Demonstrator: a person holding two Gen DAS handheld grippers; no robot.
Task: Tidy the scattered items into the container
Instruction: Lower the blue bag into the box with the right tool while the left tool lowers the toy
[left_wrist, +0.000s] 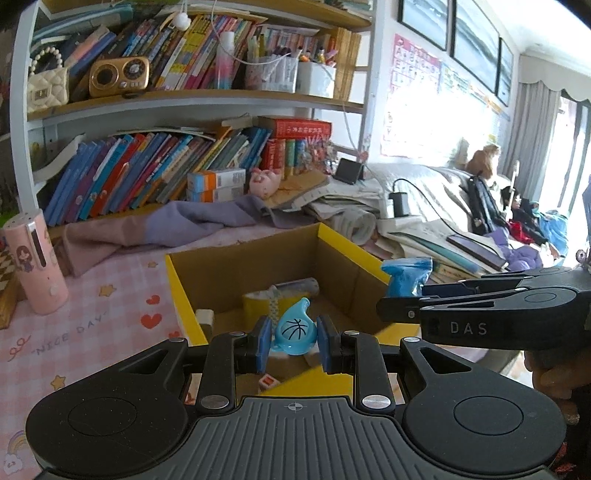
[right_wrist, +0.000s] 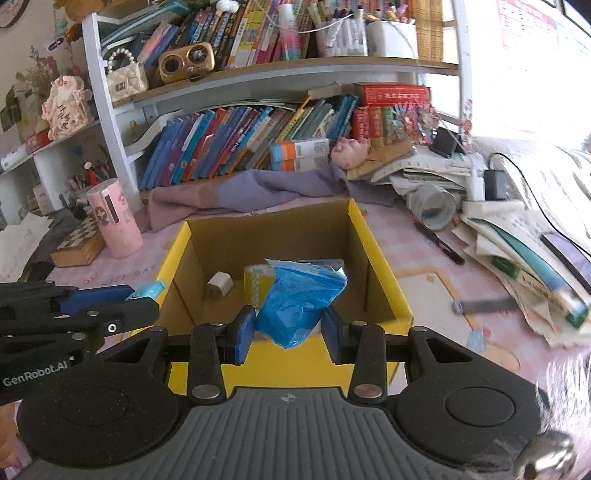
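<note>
"NICE DAY" on the pink tablecloth (left_wrist: 92, 325); "DAS", "GenRobot.AI" on the tools' sides.

I count two grippers, left gripper (left_wrist: 293, 338) and right gripper (right_wrist: 288, 328); one yellow box (right_wrist: 384, 273); one teardrop toy (left_wrist: 294, 328); one blue packet (right_wrist: 299, 306); one pink canister (right_wrist: 114, 221) far left.

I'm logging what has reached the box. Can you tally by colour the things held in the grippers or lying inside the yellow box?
Blue: 2, the drop-shaped toy with a basketball print in the left gripper and the plastic packet in the right gripper.
Yellow: 1, the tape roll in the box.
White: 1, the small block.
Total: 4
</note>
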